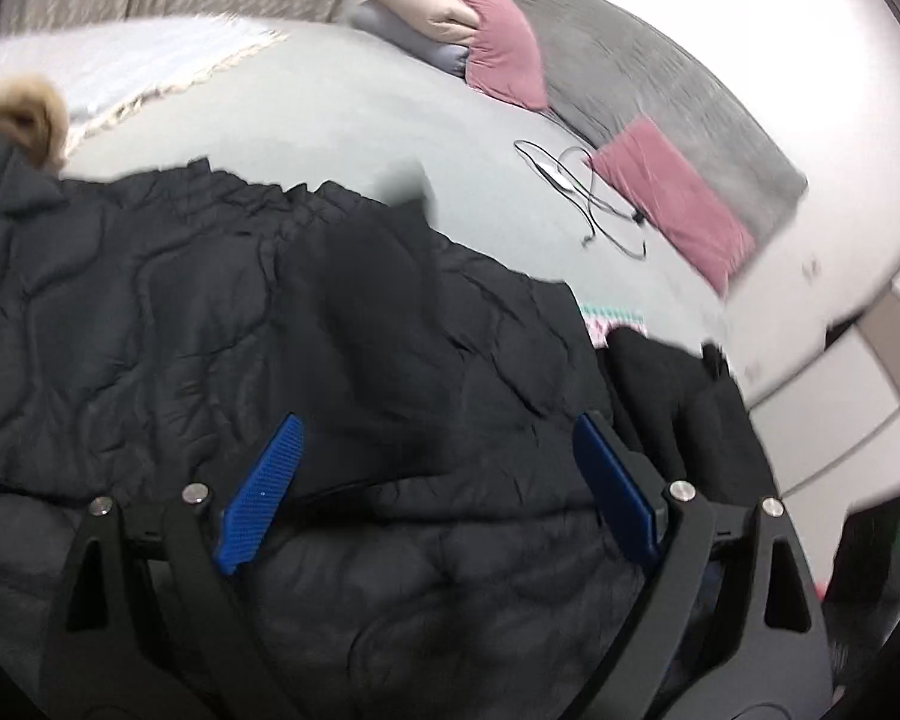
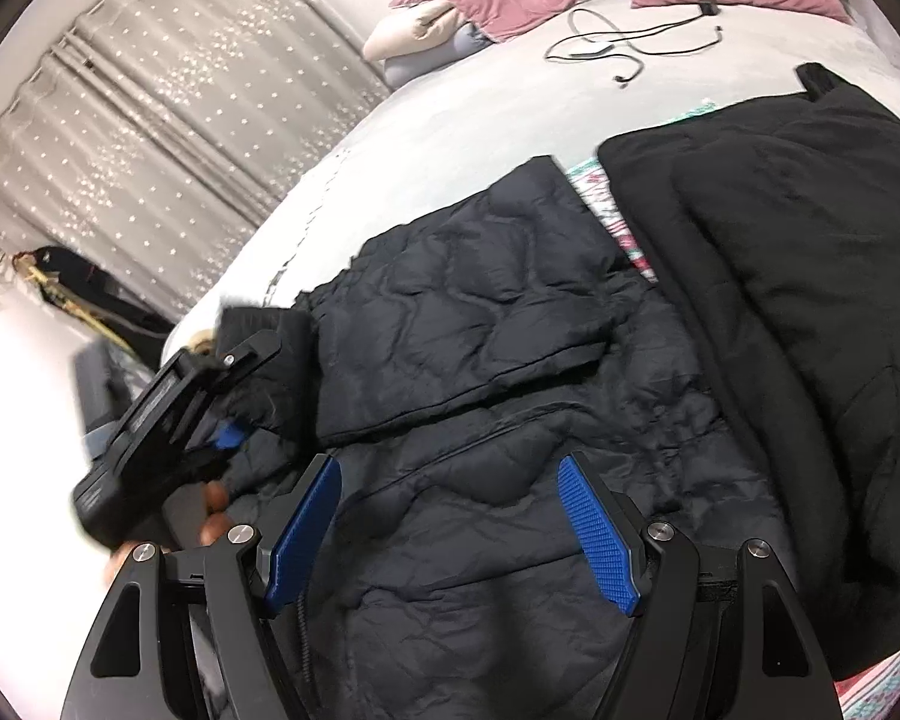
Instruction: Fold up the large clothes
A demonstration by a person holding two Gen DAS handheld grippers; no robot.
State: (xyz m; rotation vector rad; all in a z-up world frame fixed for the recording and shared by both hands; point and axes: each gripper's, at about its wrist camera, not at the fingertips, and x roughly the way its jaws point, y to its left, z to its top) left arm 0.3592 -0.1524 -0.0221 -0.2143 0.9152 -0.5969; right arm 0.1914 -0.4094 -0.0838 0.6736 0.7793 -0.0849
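Quilted jacket [image 2: 480,360] on grey bed [image 2: 450,114], starred curtain [image 2: 168,120] behind

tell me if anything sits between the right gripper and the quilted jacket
Nothing visible does. The right gripper hangs open directly over the quilted jacket, with only air between. The left gripper is off to one side, and the black garment lies beside it.

We see a quilted jacket [image 2: 480,324] of matt, crinkled dark cloth, with fluffy tan fur trim [image 1: 27,114]. Beside it lies a smoother, matt black garment [image 2: 798,276]. The pads [image 2: 597,534] are ribbed blue plastic on matt black frames with shiny metal pins.
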